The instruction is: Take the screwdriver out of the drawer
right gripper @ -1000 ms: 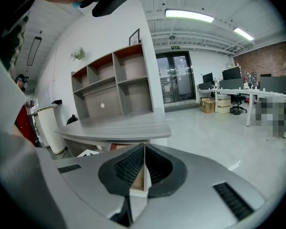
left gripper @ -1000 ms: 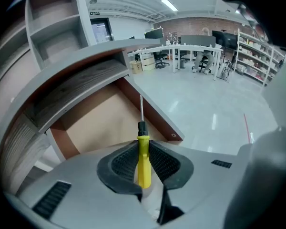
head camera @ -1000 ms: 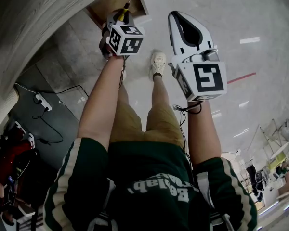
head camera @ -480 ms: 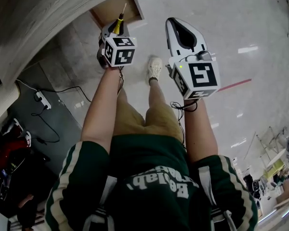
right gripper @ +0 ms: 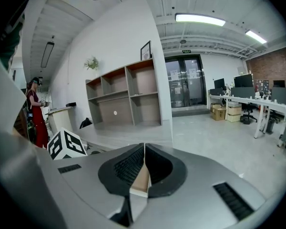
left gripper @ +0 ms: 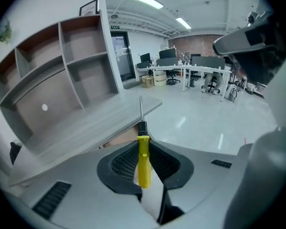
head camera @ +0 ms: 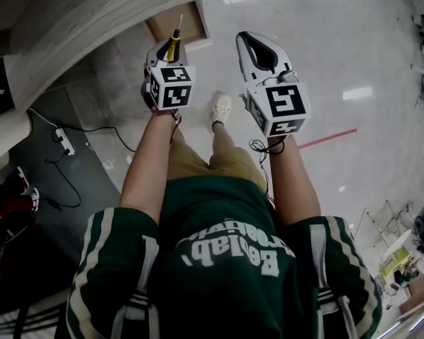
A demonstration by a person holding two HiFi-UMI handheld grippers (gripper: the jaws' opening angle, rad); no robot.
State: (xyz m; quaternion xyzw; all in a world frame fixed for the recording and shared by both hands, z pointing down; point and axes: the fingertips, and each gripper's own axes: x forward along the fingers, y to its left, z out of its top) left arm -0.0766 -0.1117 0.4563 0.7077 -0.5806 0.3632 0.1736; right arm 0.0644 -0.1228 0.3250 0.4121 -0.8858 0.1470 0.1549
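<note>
My left gripper (head camera: 169, 42) is shut on a screwdriver (head camera: 173, 44) with a yellow handle, held in the air above the floor. In the left gripper view the yellow handle (left gripper: 143, 159) sits between the black pads and the thin metal shaft (left gripper: 141, 109) points straight out past the tips. The open wooden drawer (head camera: 178, 22) lies below and beyond it, under the grey desk top (head camera: 92, 13). My right gripper (head camera: 254, 44) hangs beside the left one, shut with nothing in it; its tips (right gripper: 144, 149) meet.
A shelving unit (left gripper: 62, 66) stands behind the desk. A power strip (head camera: 62, 141) with cables lies on the floor at left. The person's shoe (head camera: 220, 108) and a red floor line (head camera: 328, 138) show below. Office desks (right gripper: 248, 104) and a standing person (right gripper: 35, 109) are farther off.
Both grippers have risen. The left one carried the screwdriver up and away from the drawer, which now looks smaller and farther below.
</note>
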